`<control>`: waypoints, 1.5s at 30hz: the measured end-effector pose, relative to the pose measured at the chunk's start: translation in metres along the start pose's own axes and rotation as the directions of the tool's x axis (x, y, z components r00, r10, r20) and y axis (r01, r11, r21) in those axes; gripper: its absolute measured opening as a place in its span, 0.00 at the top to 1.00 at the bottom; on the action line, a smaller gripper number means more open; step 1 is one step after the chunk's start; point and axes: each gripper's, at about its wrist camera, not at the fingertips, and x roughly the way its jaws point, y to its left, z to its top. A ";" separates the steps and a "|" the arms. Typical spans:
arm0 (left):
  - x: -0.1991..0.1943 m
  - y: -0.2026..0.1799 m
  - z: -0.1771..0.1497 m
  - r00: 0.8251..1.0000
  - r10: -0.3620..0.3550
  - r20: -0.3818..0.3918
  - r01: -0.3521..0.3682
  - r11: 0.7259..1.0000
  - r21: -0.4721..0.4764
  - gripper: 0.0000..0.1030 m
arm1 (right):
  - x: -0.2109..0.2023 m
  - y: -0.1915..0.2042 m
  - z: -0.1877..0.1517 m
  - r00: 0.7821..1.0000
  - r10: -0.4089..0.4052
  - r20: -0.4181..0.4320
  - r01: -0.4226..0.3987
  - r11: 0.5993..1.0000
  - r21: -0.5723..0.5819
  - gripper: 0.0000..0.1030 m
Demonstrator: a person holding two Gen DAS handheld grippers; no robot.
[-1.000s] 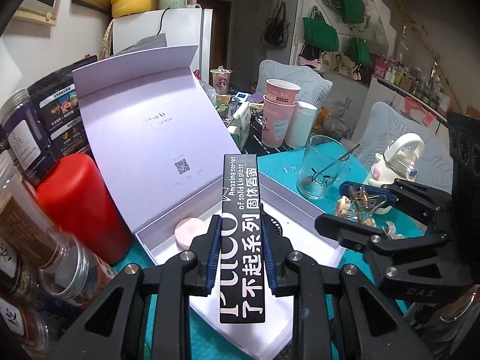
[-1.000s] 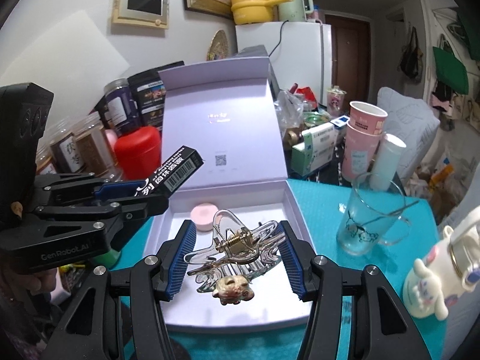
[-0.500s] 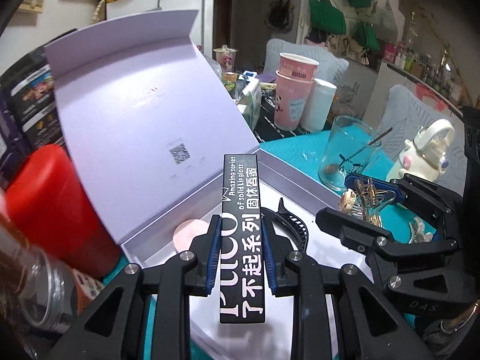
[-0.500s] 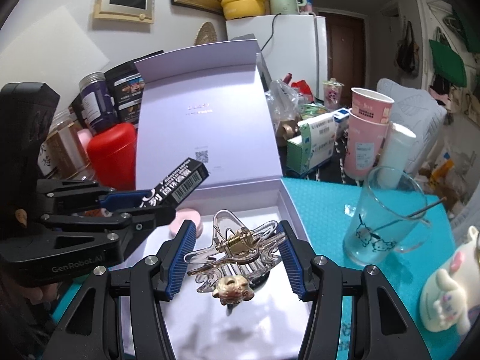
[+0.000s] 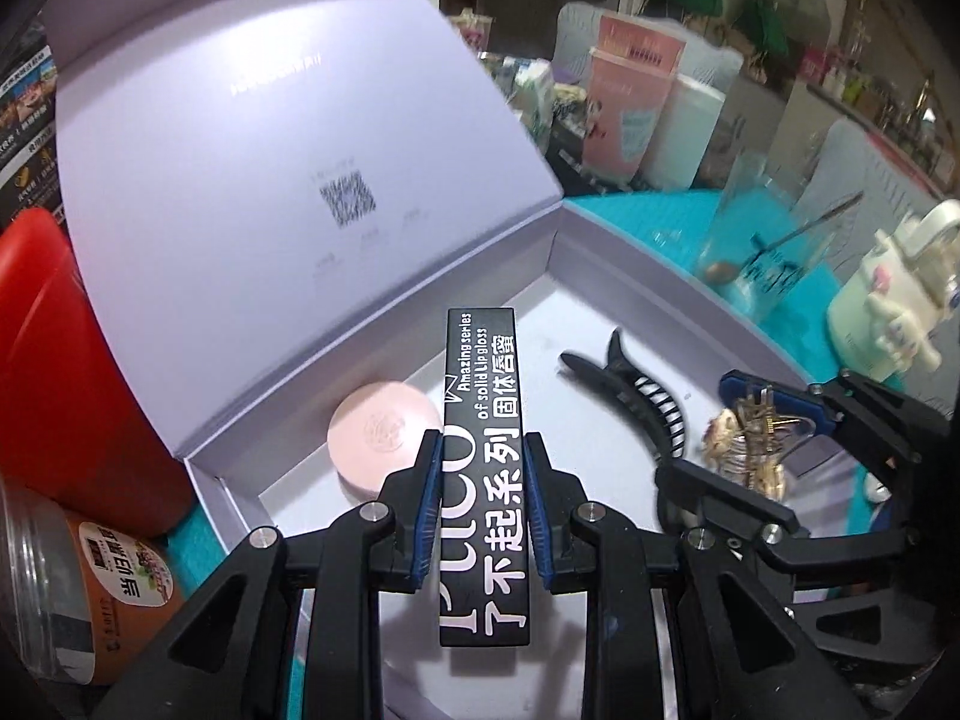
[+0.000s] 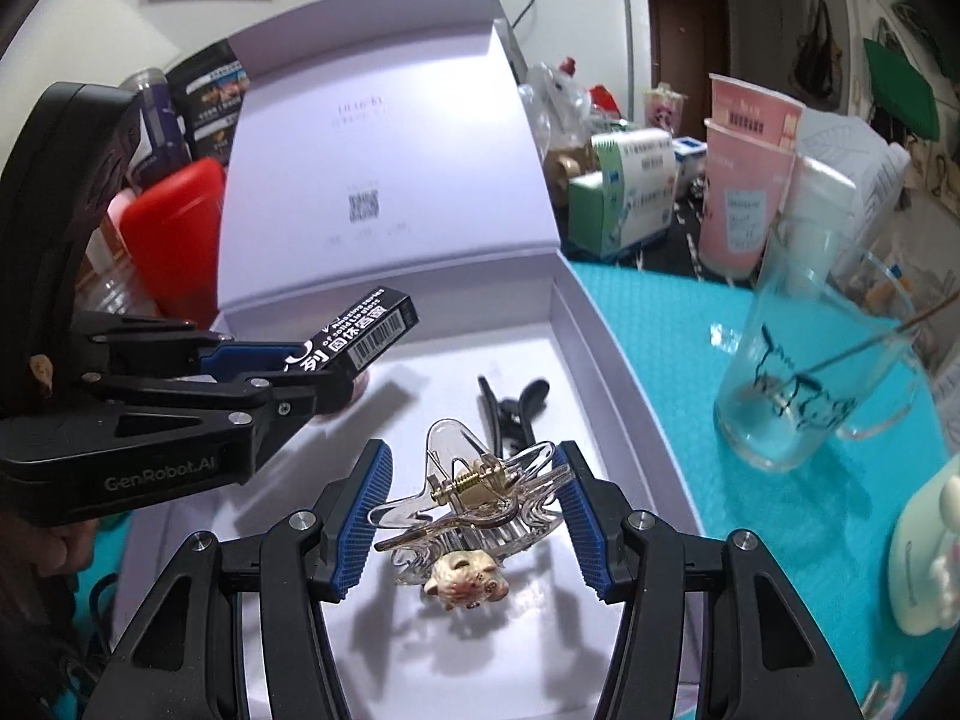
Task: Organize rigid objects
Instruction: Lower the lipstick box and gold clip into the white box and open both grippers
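Note:
My left gripper [image 5: 483,504] is shut on a long black lip-gloss box [image 5: 483,420] with white lettering, held above the open white gift box [image 5: 648,300]. The same lip-gloss box [image 6: 360,336] juts from the left gripper [image 6: 300,372] in the right wrist view. My right gripper [image 6: 477,519] is shut on a clear hair claw clip [image 6: 474,492] with a small beige charm [image 6: 465,576], also over the gift box [image 6: 585,330]. Inside lie a round pink compact [image 5: 378,438] and a black hair claw [image 5: 636,390]. In the left wrist view the right gripper [image 5: 756,438] stands at the right with its clip.
The box lid [image 6: 384,138] stands upright behind. A red canister [image 5: 54,372] and jars [image 5: 78,588] crowd the left. On the teal tabletop [image 6: 690,330] to the right stand a glass with a spoon [image 6: 822,372], a white figurine [image 5: 894,312], pink cups [image 6: 750,180] and a carton [image 6: 630,192].
Both grippers have sunk toward the open gift box with their objects still gripped. The box interior, the pink compact and the black claw now fill more of both views.

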 end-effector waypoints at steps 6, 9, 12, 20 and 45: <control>0.010 0.000 -0.002 0.999 -0.013 -0.037 0.012 1.000 -0.014 0.75 | 0.004 0.004 -0.006 1.000 -0.025 -0.008 0.025 0.999 -0.024 0.46; 0.014 -0.002 -0.004 0.998 -0.005 -0.057 0.004 1.000 -0.014 0.75 | 0.008 0.002 -0.008 1.000 -0.013 -0.024 0.013 1.000 -0.001 0.46; 0.021 -0.002 -0.005 0.996 0.000 -0.088 -0.002 1.000 -0.020 0.75 | 0.009 0.003 -0.008 0.999 -0.022 -0.027 0.022 1.000 -0.005 0.46; 0.024 -0.004 -0.004 0.995 0.005 -0.098 -0.006 1.000 -0.013 0.75 | 0.009 0.004 -0.008 0.999 -0.020 -0.030 0.020 1.000 -0.005 0.46; 0.001 -0.014 0.000 0.996 0.035 -0.079 -0.037 0.999 -0.024 0.53 | -0.031 0.004 0.004 0.995 -0.096 0.009 0.096 0.995 0.016 0.39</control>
